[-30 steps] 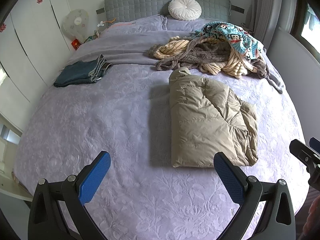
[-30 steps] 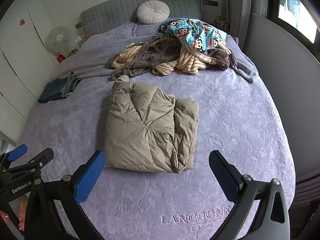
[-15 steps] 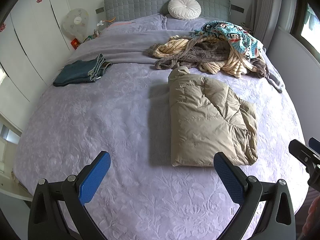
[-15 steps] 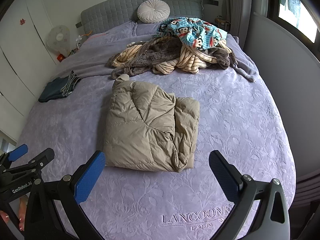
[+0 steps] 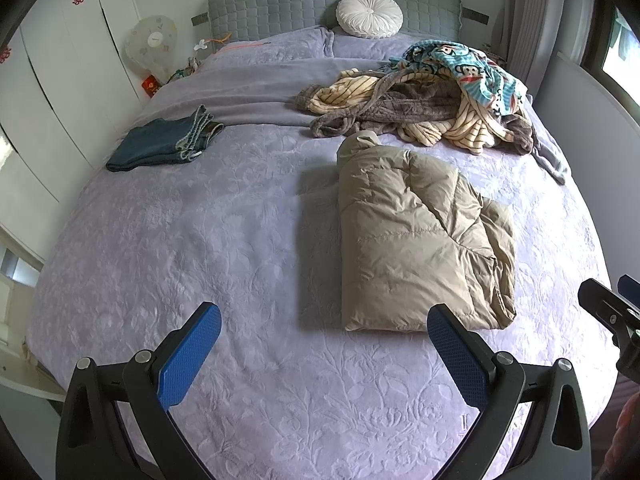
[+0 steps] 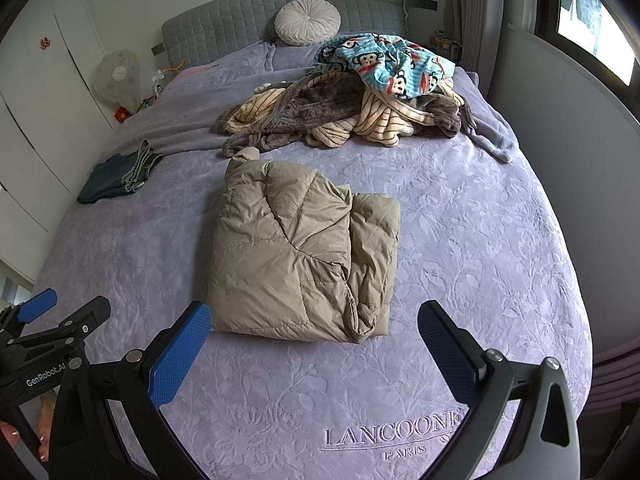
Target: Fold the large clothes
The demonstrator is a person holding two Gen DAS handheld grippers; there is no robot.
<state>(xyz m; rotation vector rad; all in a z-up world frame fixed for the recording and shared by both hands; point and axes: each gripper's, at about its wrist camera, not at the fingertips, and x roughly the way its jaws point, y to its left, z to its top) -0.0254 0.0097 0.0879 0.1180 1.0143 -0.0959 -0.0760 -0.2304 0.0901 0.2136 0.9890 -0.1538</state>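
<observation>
Both the left claw (image 5: pixel 324 332) and right claw (image 6: pixel 314 330) are being held wide open, empty, short of the folded jacket (image 6: pixel 300 252) on the bed (image 6: pixel 480 240).

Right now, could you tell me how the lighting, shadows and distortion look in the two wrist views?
Left wrist view: soft daylight from the window side, the folded puffer jacket casting a clear shadow to its left on the bedspread; strong fisheye bowing, dark corners. Right wrist view: the window is blown out, the jacket's shadow is fainter, the bed edges curve likewise; both are sharp.

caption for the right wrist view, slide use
Open right gripper hovers over the bed before a folded tan jacket, unfolded clothes pile behind.
</observation>
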